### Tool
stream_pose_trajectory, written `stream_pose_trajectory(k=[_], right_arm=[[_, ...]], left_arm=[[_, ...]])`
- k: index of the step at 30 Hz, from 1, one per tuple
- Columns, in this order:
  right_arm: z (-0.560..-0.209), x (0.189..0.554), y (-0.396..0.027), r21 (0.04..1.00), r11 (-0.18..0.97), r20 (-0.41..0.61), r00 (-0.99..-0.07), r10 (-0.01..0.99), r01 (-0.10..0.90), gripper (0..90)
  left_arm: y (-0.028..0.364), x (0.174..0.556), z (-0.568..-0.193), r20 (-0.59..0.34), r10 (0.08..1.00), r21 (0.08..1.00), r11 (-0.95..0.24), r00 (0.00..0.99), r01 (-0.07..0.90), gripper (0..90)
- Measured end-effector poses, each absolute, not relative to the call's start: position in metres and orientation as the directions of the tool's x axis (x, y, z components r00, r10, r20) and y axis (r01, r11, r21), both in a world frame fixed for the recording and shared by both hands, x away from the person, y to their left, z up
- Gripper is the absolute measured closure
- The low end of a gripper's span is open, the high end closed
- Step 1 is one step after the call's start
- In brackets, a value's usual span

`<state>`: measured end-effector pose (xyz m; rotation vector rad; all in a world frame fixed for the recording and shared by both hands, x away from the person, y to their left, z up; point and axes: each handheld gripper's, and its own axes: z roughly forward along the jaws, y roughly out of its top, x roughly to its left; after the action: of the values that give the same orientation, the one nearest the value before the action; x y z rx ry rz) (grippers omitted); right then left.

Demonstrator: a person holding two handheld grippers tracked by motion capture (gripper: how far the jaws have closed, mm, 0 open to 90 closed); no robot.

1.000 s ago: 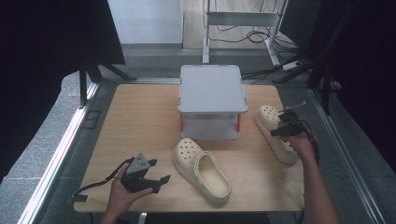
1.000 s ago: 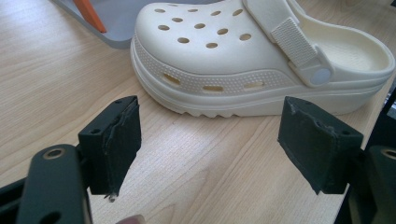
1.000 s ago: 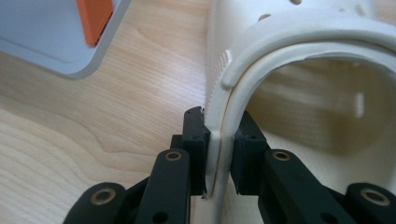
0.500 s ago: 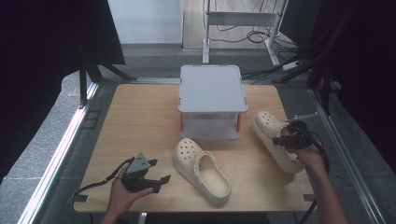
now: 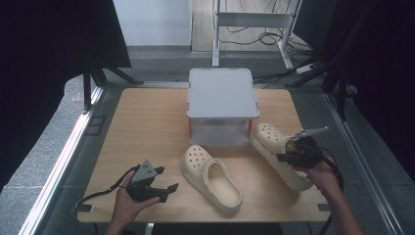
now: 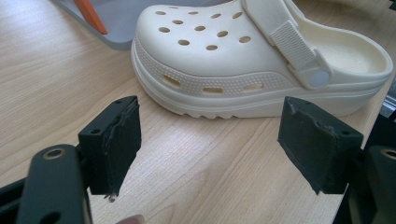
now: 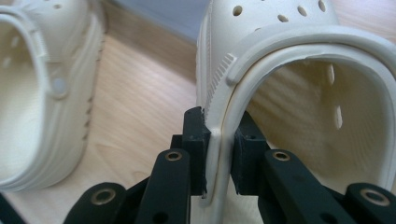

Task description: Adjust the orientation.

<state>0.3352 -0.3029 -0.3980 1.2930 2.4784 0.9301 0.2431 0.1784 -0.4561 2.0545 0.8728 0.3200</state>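
Right hand-held gripper (image 7: 218, 154) pinches the heel rim of a cream perforated foam clog (image 5: 280, 152) near the wooden desk's (image 5: 147, 122) right edge, a thin wall suited to carrying. Left hand-held gripper (image 6: 210, 140) rests wide apart, idle, at the front-left corner.

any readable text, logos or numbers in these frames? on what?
None readable.
Clogs: no brand or size mark to be seen; strap rivet looks blank.
Grey box: plain lid, no label.
Claws: no markings.
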Motion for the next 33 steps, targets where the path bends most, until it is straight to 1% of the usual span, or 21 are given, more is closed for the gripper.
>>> stream_pose_trajectory(k=[12,19,33], right_arm=[[-0.411,0.317,-0.260,0.618,0.478,0.134,-0.683,0.718,0.624,78.6],[-0.420,0.321,-0.225,0.618,0.516,0.124,-0.722,0.681,0.593,78.6],[-0.432,0.330,-0.172,0.630,0.549,0.097,-0.757,0.646,0.549,78.3]], left_arm=[[0.177,0.243,-0.457,-0.091,0.685,0.794,-0.388,0.723,0.468,21.9],[0.178,0.243,-0.457,-0.090,0.684,0.794,-0.389,0.724,0.466,21.9],[0.178,0.243,-0.457,-0.088,0.683,0.793,-0.392,0.725,0.466,21.9]])
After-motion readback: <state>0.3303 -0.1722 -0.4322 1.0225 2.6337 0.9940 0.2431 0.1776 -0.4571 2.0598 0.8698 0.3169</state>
